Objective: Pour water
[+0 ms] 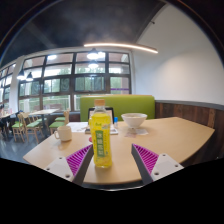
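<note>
Light wooden table (170, 135), rounded edge, pale top. Bearings taken from its middle.

12 o'clock: green upholstered bench (135, 104) close behind the far edge, back upright.

11 to 12 o'clock, beyond the bench: tall windows (70, 75) with dark frames, several panes wide, trees and daylight outside.

12 o'clock, high: long lit ceiling strip (120, 46), slightly curved.

9 to 10 o'clock: cluster of pale chairs (30, 122), well apart from the table, near the windows. Exact count cannot be told.

2 to 3 o'clock: plain white wall (185, 70), dark wood panelling (190, 110) along its lower part.
</note>
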Action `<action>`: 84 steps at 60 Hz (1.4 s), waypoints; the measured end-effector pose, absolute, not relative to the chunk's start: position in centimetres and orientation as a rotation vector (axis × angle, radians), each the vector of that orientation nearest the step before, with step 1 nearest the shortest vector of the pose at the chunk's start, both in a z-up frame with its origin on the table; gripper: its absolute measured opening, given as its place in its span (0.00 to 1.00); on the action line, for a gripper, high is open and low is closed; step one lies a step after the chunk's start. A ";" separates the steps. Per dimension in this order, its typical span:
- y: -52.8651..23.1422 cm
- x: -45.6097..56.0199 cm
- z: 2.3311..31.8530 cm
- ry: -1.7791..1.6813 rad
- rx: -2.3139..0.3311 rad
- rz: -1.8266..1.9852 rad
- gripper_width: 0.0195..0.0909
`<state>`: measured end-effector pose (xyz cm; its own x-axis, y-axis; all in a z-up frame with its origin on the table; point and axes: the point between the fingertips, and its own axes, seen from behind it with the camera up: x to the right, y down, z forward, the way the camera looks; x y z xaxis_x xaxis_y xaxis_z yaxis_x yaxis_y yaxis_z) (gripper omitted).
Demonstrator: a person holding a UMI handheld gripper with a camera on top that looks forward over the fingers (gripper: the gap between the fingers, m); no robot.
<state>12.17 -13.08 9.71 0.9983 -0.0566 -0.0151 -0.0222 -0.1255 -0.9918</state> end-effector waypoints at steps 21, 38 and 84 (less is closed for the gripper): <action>-0.6 9.5 9.0 0.076 -1.673 -0.099 0.30; 0.5 10.4 9.2 0.090 -1.643 -0.180 0.10; 16.9 -5.1 17.5 -1.676 -0.711 -1.761 0.10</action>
